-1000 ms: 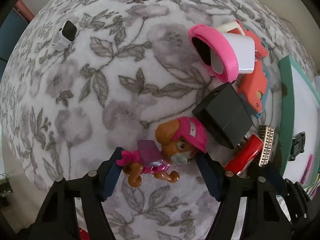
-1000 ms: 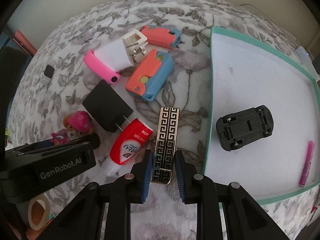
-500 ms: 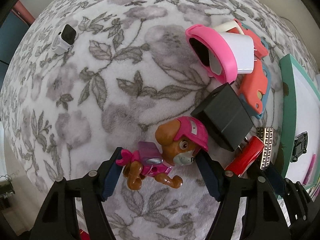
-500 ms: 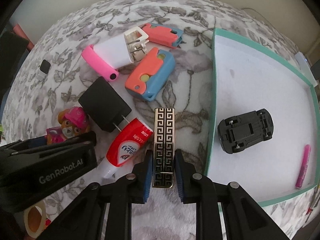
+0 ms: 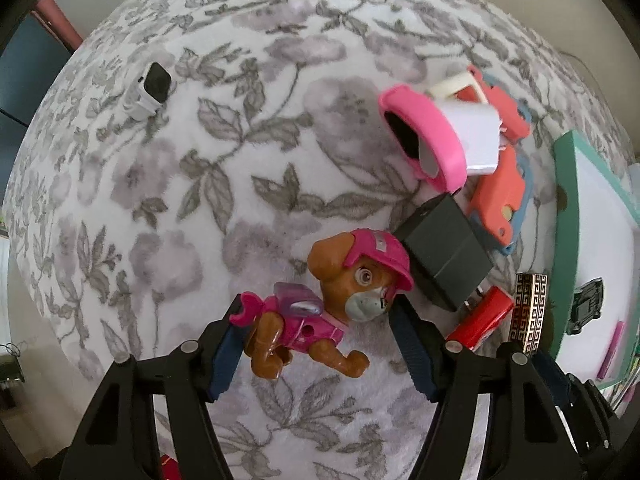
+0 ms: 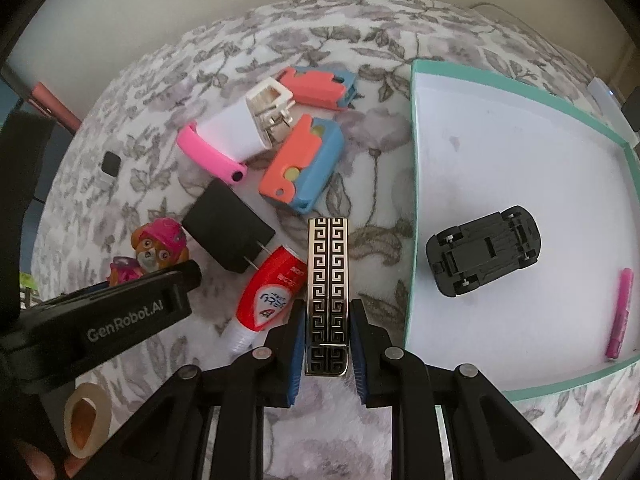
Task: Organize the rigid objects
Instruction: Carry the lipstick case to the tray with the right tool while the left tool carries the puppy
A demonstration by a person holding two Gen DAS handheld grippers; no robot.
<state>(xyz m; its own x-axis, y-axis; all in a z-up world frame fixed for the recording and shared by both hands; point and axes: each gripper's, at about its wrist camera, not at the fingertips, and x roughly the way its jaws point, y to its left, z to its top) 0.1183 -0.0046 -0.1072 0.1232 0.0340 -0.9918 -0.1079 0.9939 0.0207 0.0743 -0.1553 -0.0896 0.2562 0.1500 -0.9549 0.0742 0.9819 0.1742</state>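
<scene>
My left gripper (image 5: 316, 344) is open around a toy puppy (image 5: 320, 304) with a pink helmet, which lies on the floral cloth between the jaws. The puppy also shows in the right wrist view (image 6: 154, 250). My right gripper (image 6: 326, 344) is shut on a black and gold patterned bar (image 6: 327, 292), held above the cloth; the bar also shows in the left wrist view (image 5: 530, 316). A teal-rimmed white tray (image 6: 414, 200) to the right holds a black toy car (image 6: 484, 250) and a pink pen (image 6: 619, 312).
On the cloth lie a red tube (image 6: 272, 292), a black charger (image 6: 226, 226), a white plug in a pink band (image 6: 240, 132), two coral-and-blue cases (image 6: 304, 164), and a small watch (image 5: 150, 88). A tape roll (image 6: 86, 420) lies at the lower left.
The right gripper has lifted the patterned bar off the cloth and risen. The left gripper has moved slightly forward around the puppy, still open.
</scene>
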